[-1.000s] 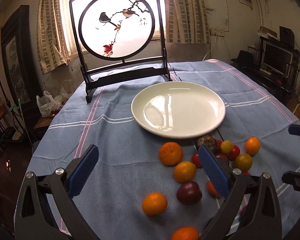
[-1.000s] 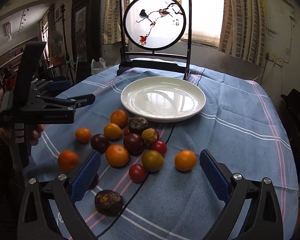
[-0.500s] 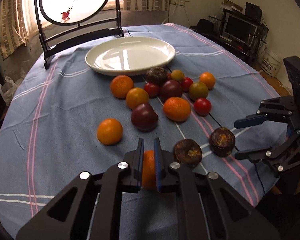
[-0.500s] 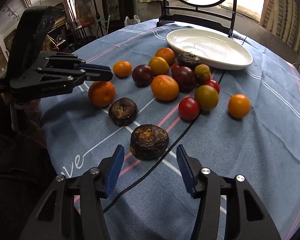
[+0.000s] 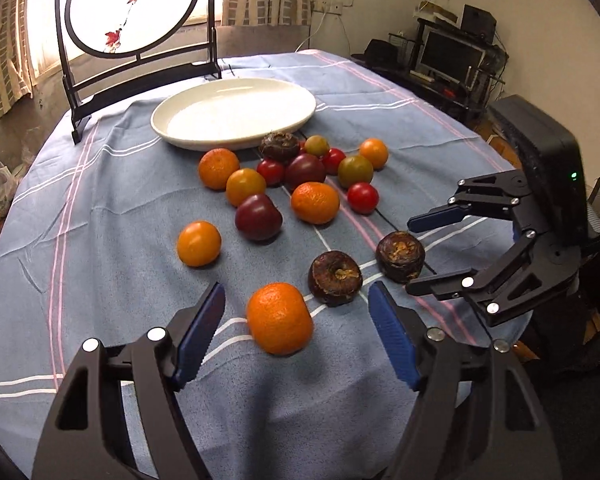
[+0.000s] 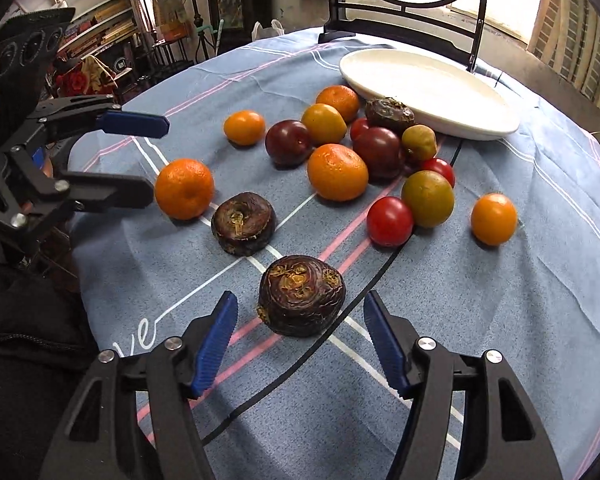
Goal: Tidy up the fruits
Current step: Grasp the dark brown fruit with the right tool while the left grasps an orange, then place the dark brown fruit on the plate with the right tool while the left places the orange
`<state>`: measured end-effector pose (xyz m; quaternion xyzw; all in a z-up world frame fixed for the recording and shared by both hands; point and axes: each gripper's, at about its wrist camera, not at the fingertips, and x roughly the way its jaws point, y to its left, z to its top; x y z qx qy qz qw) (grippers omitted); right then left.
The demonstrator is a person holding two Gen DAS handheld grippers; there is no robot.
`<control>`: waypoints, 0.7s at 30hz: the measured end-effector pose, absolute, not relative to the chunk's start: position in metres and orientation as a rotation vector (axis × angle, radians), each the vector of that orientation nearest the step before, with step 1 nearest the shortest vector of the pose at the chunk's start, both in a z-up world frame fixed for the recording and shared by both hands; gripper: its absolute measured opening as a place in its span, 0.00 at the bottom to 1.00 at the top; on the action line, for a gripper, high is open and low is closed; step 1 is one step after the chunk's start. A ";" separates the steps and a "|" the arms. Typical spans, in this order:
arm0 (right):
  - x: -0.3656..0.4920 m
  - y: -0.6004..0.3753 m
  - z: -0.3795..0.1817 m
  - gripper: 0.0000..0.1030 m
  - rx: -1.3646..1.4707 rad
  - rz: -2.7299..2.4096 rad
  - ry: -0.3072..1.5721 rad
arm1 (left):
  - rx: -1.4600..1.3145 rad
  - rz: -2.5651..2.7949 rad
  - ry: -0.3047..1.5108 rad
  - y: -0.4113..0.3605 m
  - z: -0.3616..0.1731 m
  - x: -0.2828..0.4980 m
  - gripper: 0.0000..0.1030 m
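Left claw [image 5: 296, 336] spread wide around the mandarin [image 5: 279, 318]; right claw [image 6: 300, 344] gaping around the water chestnut [image 6: 301, 295], nothing gripped. White plate [image 5: 236, 114] bare (far side of worktop). Risk: round fruit rolls off the near edge if nudged.

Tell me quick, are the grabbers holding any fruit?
Left gripper: open, holding nothing, orange between its fingers.
Right gripper: open, holding nothing, brown fruit between its fingers.
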<state>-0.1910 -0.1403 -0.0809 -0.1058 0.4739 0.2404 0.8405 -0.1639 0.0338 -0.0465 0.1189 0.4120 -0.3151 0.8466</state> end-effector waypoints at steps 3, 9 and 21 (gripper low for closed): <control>-0.189 -0.139 -0.085 0.64 -0.238 0.500 1.020 | 0.256 -0.656 0.933 0.033 -0.059 -0.158 0.53; -0.180 -0.141 -0.088 0.55 -0.205 0.488 1.024 | 0.240 -0.638 0.996 0.031 -0.079 -0.146 0.40; -0.175 -0.141 -0.082 0.43 -0.176 0.513 1.019 | 0.215 -0.632 0.963 0.036 -0.070 -0.142 0.37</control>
